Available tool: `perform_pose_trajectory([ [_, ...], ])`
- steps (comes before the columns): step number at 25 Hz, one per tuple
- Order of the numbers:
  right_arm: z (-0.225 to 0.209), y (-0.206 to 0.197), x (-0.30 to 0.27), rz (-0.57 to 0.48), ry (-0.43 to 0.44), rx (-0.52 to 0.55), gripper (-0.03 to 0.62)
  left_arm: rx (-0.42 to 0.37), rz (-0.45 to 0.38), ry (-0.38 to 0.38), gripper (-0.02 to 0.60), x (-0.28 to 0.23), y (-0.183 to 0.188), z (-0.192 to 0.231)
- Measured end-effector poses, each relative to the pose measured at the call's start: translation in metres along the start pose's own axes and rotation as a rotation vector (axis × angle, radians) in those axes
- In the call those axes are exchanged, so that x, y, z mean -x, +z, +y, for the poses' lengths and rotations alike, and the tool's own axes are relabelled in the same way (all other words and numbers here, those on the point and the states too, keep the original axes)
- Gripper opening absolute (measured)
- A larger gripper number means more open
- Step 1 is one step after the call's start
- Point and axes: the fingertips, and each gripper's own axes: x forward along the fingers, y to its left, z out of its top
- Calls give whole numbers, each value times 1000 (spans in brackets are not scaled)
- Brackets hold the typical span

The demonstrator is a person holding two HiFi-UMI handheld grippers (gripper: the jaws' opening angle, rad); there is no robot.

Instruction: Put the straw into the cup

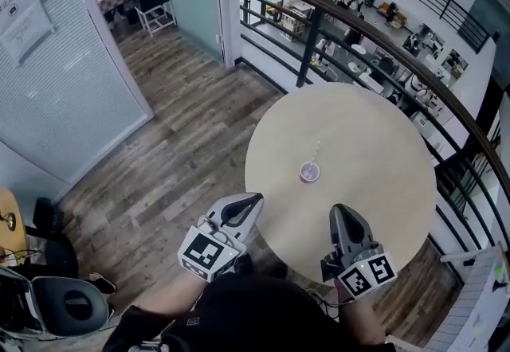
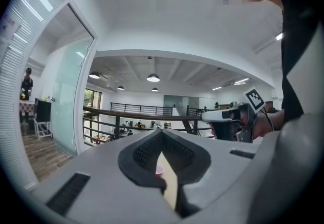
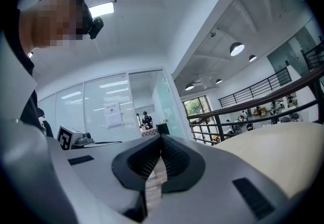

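Jaws of the left gripper point(image 2: 162, 132) were recorded pressed together at the tips, with nothing pinched. A narrow wedge-shaped gap was seen only behind the tips. Jaws of the right gripper point(image 3: 161, 138) were likewise recorded closed and empty.

View differences: the cup point(image 2: 159, 170) was seen through the left gripper's wedge gap as a small reddish shape on the table point(image 2: 170, 185). In the right gripper view no cup was seen; only wooden floor point(image 3: 154, 180) showed through its gap, with the table edge at 3 o'clock. The straw point(image 1: 316, 151) was made out in the head view alone.

Position of task items (head view): the cup was found near the table centre, well apart from both grippers, at about 1 o'clock from the left gripper and 11 o'clock from the right. The straw was seen as a thin pale line running from the cup's rim toward 12 o'clock. Whether it lay flat on the table or stood in the cup could not be told.

Surroundings: both grippers were held at the table's 6 o'clock edge. A dark railing point(image 1: 374, 32) was noted curving behind the table from 11 to 3 o'clock, and a glazed partition point(image 1: 56, 80) at 10 o'clock. No object was seen on the table between the jaws and the cup.
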Motion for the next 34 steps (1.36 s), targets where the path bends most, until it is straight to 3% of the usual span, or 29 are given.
perform_pose_trajectory([
  [34,-16,-1,10,25,16,32,20,-17,8,13,6,-17,3,-14],
])
